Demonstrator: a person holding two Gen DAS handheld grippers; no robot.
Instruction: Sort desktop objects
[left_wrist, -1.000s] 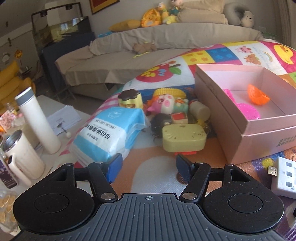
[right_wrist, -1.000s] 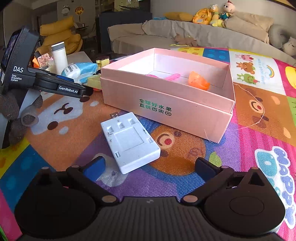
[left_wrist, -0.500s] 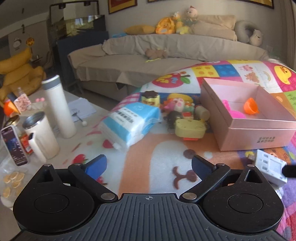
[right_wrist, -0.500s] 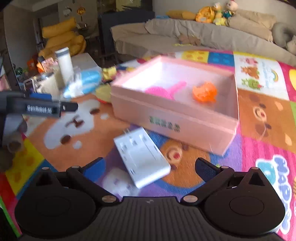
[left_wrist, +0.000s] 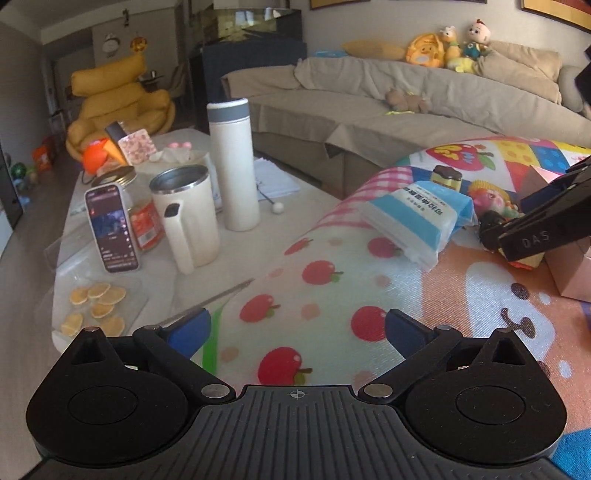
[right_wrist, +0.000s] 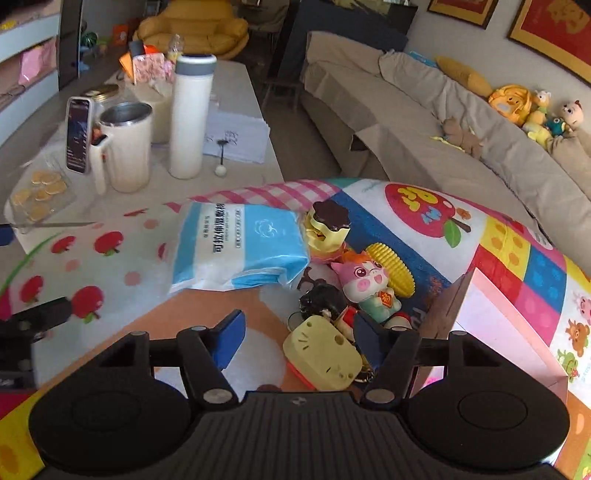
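Observation:
In the right wrist view my right gripper (right_wrist: 299, 341) hovers low over a pile of small toys beside the pink box (right_wrist: 498, 325). Its jaws are closing with the yellow block toy (right_wrist: 321, 356) between them. The toy lies against the right finger, and a gap remains at the left pad. Behind it are a pink pig figure (right_wrist: 365, 284), a yellow ridged disc (right_wrist: 391, 269), a brown-topped pudding toy (right_wrist: 328, 225) and a blue tissue pack (right_wrist: 240, 247). My left gripper (left_wrist: 295, 328) stands wide open over the apple-print mat (left_wrist: 321, 273), holding nothing. The tissue pack (left_wrist: 417, 221) lies ahead to its right.
On the white table to the left stand a thermos (left_wrist: 232, 166), a steel-lined mug (left_wrist: 184, 218), a phone (left_wrist: 110, 229), a jar and a tray of dried slices (left_wrist: 96, 302). A thin silver blade (left_wrist: 210, 301) lies at the mat's edge. A sofa runs behind.
My left gripper opened wide and swung left, away from the toys toward the mug and thermos. My right gripper left the white block by the pink box, reached the toy pile and narrowed its jaws.

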